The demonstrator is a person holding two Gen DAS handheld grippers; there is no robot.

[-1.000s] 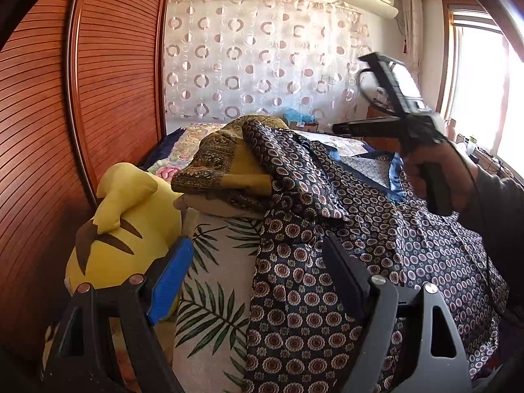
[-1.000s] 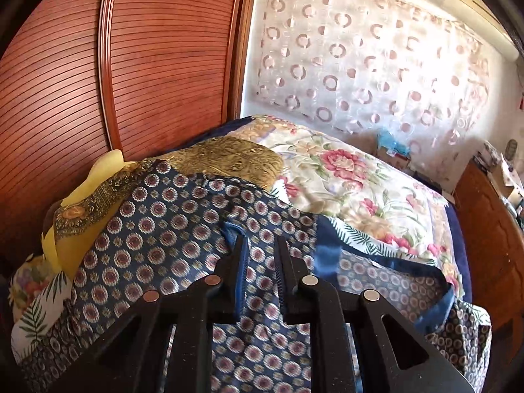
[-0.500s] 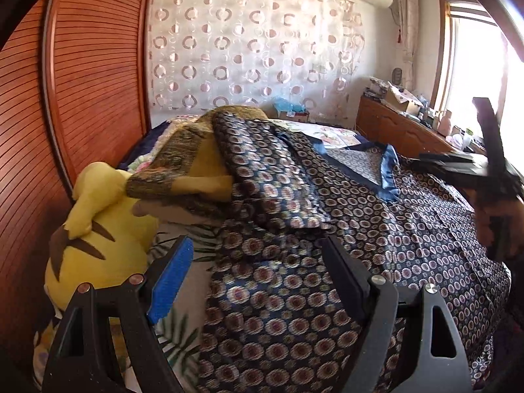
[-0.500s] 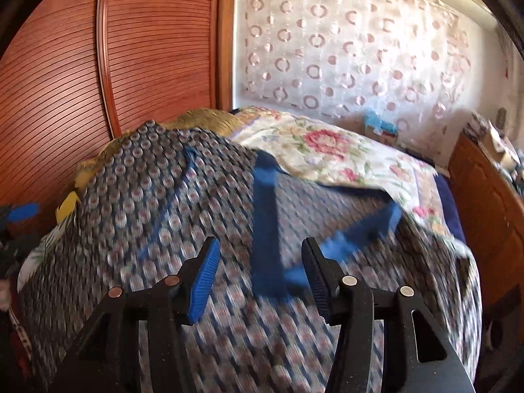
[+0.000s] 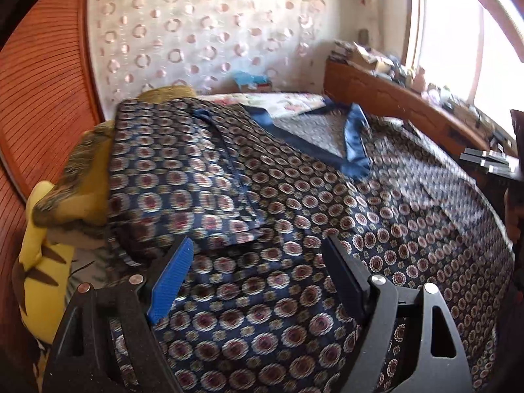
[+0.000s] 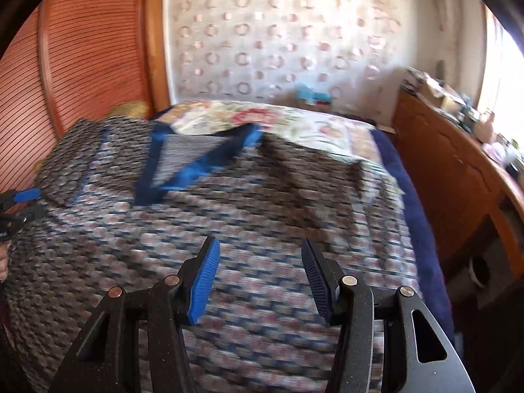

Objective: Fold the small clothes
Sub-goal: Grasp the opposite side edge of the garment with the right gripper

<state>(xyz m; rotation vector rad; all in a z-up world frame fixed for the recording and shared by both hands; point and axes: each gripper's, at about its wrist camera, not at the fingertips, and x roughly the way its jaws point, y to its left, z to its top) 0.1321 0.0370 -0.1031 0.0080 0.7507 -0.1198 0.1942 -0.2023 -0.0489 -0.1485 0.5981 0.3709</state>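
Observation:
A dark blue shirt [image 5: 294, 203] with round medallions and a plain blue collar [image 5: 355, 144] lies spread over the bed. Its left sleeve [image 5: 183, 170] is folded in across the body. My left gripper [image 5: 258, 242] hovers open above the shirt's lower left part, with nothing between its fingers. In the right wrist view the same shirt [image 6: 262, 203] is motion-blurred. My right gripper [image 6: 259, 243] stands open over its lower middle and holds nothing. The left gripper [image 6: 23, 203] shows at the left edge there. The right gripper [image 5: 491, 160] shows at the right edge of the left view.
A yellow plush toy [image 5: 39, 278] and a mustard patterned cloth [image 5: 82, 177] lie left of the shirt, against the wooden slatted wardrobe door [image 6: 91, 65]. A floral bedspread [image 6: 294, 124] shows beyond the collar. A cluttered wooden dresser [image 6: 452, 170] runs along the right under the window.
The right gripper's jaws have opened off the shirt fabric and it has swung right across the bed. The left gripper has moved right, over the shirt, still open.

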